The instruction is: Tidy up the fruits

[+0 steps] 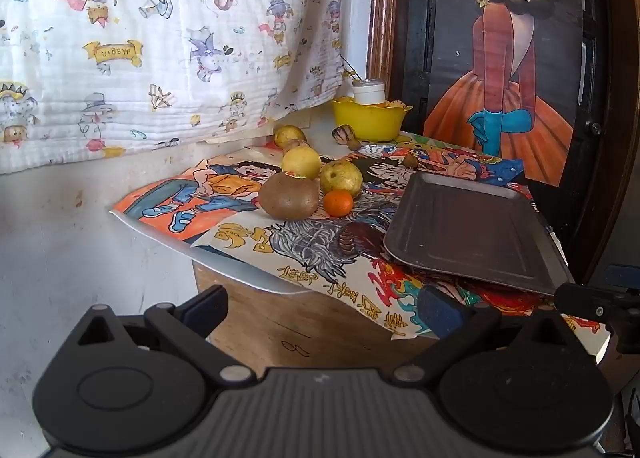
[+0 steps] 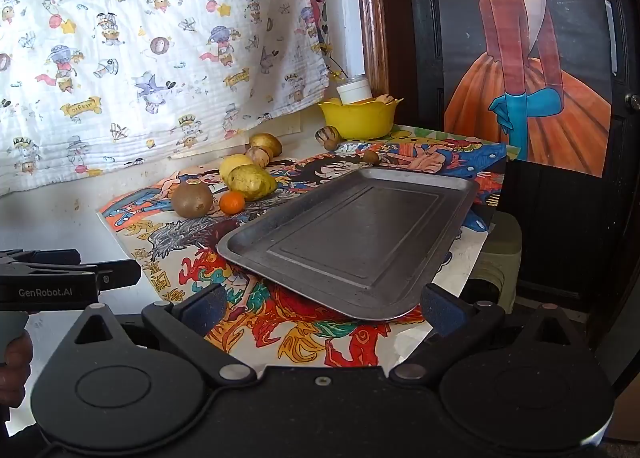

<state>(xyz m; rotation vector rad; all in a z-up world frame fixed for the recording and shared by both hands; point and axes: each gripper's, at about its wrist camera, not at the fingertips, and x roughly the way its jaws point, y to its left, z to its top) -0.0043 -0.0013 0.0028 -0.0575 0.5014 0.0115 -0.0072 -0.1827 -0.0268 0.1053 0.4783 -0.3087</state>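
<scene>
Both the left hand-held gripper (image 1: 322,308) and right hand-held gripper (image 2: 320,308) hover spread wide, holding nothing. A kiwi (image 1: 289,195), tangerine (image 1: 338,203) and yellow pears (image 1: 341,178) sit beside a dark metal tray (image 2: 360,234) on the bench (image 1: 280,322).

Table (image 2: 60,218) w/ comic posters (image 2: 304,338), tray (image 2: 360,242), fruit (image 2: 192,198), yellow bowl (image 2: 356,118)

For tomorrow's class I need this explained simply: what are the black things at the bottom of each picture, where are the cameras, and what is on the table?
They are two hand-held grippers, each with a camera looking along its fingers. One picture comes from the left gripper, the other from the right gripper. Both are open and hold nothing. On the table, over colourful posters, lie an empty dark tray, a kiwi, a small orange, yellow-green fruits and a yellow bowl.
</scene>
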